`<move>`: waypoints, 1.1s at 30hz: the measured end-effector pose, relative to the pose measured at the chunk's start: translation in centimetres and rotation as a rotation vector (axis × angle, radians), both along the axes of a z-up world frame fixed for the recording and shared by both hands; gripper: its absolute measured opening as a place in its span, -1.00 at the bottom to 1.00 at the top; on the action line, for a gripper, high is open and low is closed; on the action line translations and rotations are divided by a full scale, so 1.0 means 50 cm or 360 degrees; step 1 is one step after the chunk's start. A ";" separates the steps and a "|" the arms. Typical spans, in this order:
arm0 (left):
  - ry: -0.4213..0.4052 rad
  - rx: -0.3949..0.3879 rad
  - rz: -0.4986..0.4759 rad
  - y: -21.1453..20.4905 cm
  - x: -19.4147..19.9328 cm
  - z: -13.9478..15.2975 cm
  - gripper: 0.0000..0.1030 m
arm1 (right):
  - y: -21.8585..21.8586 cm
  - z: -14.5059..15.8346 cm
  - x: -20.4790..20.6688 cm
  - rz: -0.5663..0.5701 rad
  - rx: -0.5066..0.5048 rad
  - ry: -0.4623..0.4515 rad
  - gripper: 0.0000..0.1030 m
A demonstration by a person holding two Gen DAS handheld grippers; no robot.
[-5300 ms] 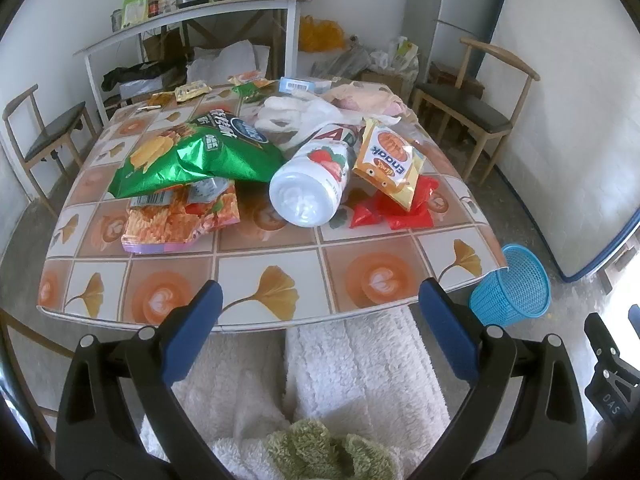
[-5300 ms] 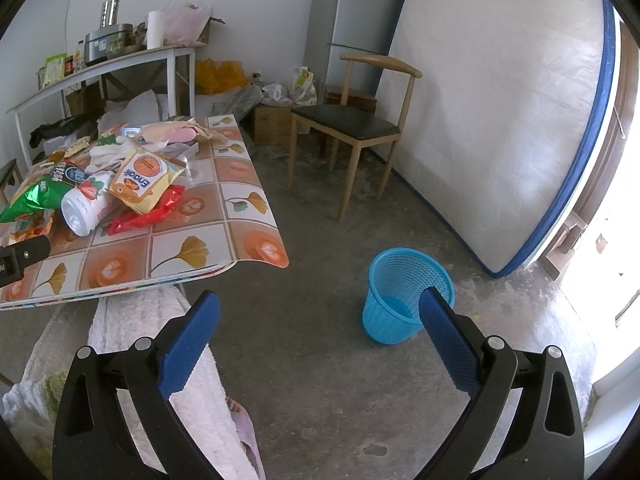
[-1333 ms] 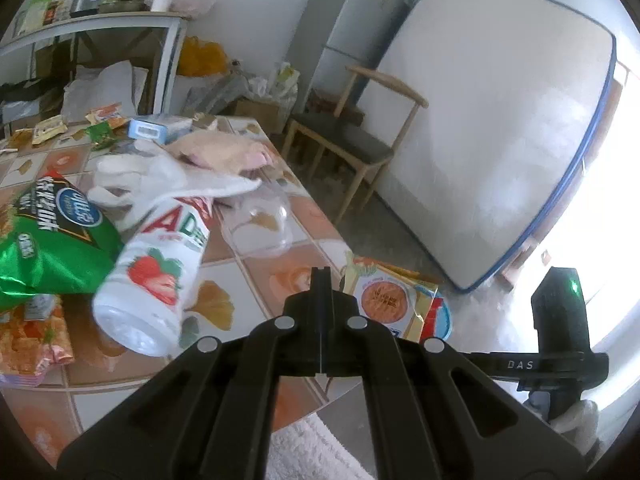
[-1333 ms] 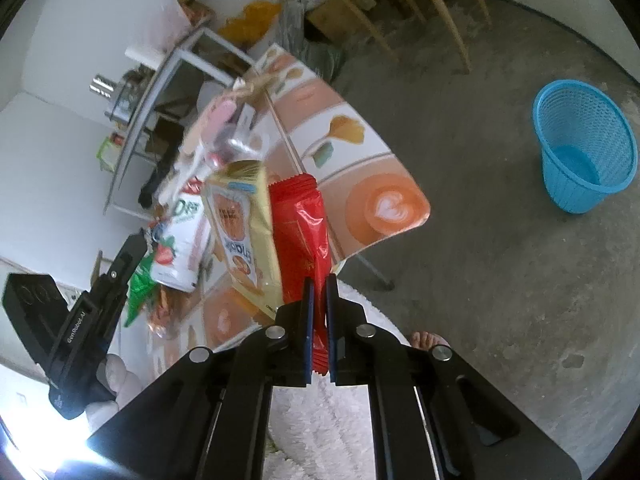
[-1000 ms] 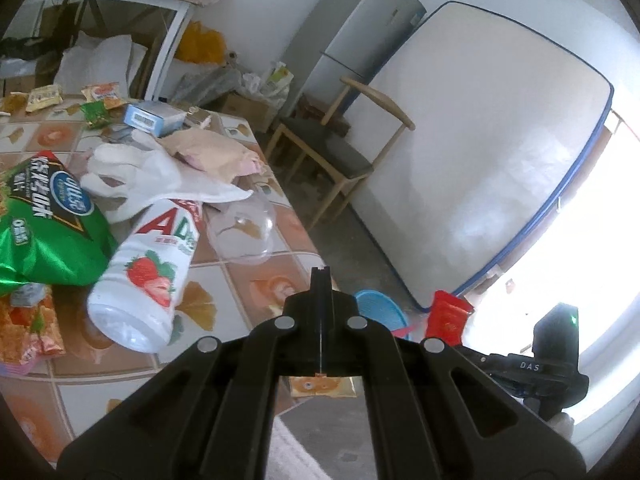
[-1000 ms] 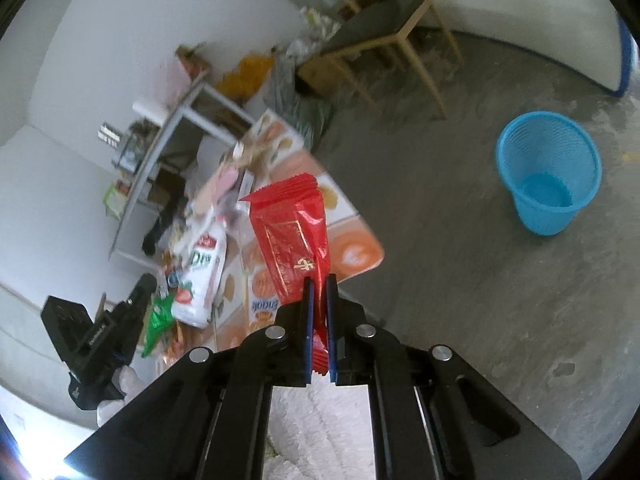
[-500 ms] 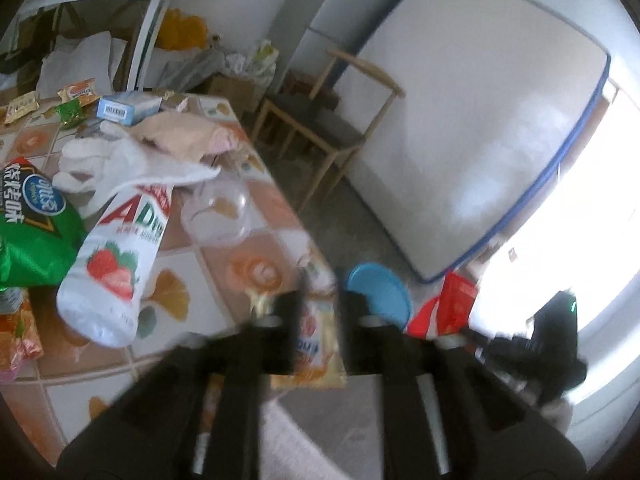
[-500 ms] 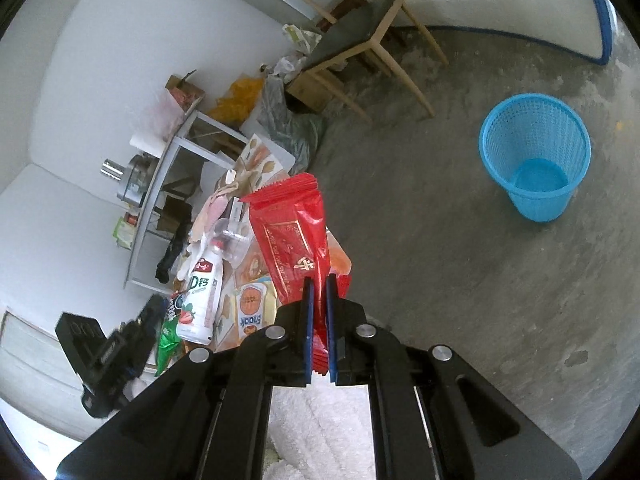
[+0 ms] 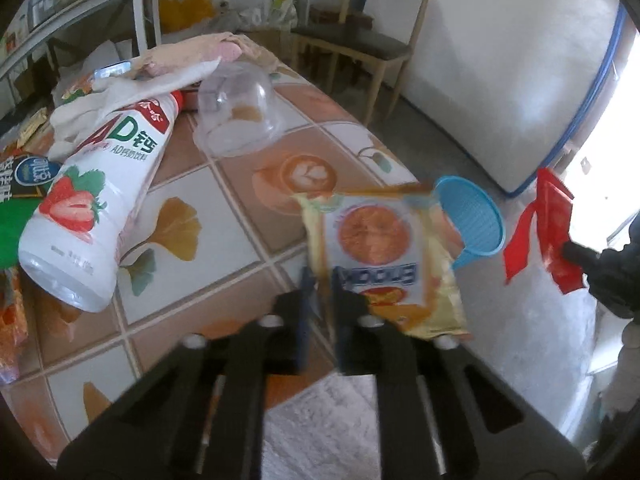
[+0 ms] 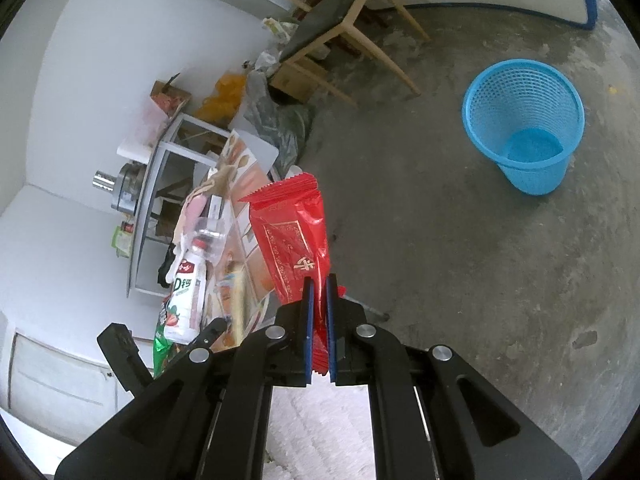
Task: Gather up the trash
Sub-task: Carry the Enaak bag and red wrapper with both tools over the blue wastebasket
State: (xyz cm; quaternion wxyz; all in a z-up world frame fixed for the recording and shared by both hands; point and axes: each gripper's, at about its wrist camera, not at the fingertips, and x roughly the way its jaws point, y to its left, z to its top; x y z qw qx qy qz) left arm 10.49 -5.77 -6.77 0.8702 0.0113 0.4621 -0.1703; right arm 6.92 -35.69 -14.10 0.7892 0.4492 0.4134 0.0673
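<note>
My left gripper (image 9: 320, 280) is shut on a yellow-orange snack packet (image 9: 380, 256) and holds it over the table's right edge. My right gripper (image 10: 319, 284) is shut on a red wrapper (image 10: 294, 240), held in the air beside the table; the wrapper also shows in the left wrist view (image 9: 540, 228). A blue mesh waste basket (image 10: 524, 124) stands on the concrete floor, some way right of the right gripper, and shows in the left wrist view (image 9: 472, 220) behind the packet.
The tiled table (image 9: 224, 216) carries a lying white strawberry drink bottle (image 9: 100, 200), a clear plastic dome (image 9: 238, 116), a green chip bag (image 9: 16, 192) and white cloth. A wooden chair (image 9: 372, 36) stands beyond. A white towel lies below the grippers.
My left gripper has turned right and carried the snack packet off the table toward the edge. My right gripper has lifted the red wrapper and swung it out over the floor.
</note>
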 end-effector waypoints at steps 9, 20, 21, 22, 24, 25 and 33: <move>-0.0028 -0.0140 -0.0006 0.011 0.008 0.026 -1.00 | -0.035 -0.034 -0.003 -0.0068 0.0040 0.0035 -0.88; -0.0021 -0.0324 -0.0055 0.000 0.051 0.056 -0.24 | -0.047 -0.050 -0.005 -0.0084 0.0069 0.0041 -0.88; 0.0016 -0.0310 -0.0063 -0.008 0.067 0.046 -0.24 | -0.048 -0.051 -0.005 -0.0083 0.0072 0.0044 -0.88; 0.0044 -0.0287 -0.0061 -0.016 0.080 0.036 -0.24 | -0.049 -0.052 -0.005 -0.0083 0.0077 0.0045 -0.88; 0.0082 -0.0230 -0.0060 -0.031 0.098 0.017 -0.24 | -0.048 -0.053 -0.005 -0.0085 0.0083 0.0048 -0.88; 0.0093 -0.0205 -0.0072 -0.037 0.102 0.010 -0.25 | -0.049 -0.054 -0.006 -0.0087 0.0084 0.0049 -0.88; -0.0096 0.0124 -0.0175 -0.081 0.082 0.003 -1.00 | -0.052 -0.062 -0.005 -0.0110 0.0085 0.0079 -0.88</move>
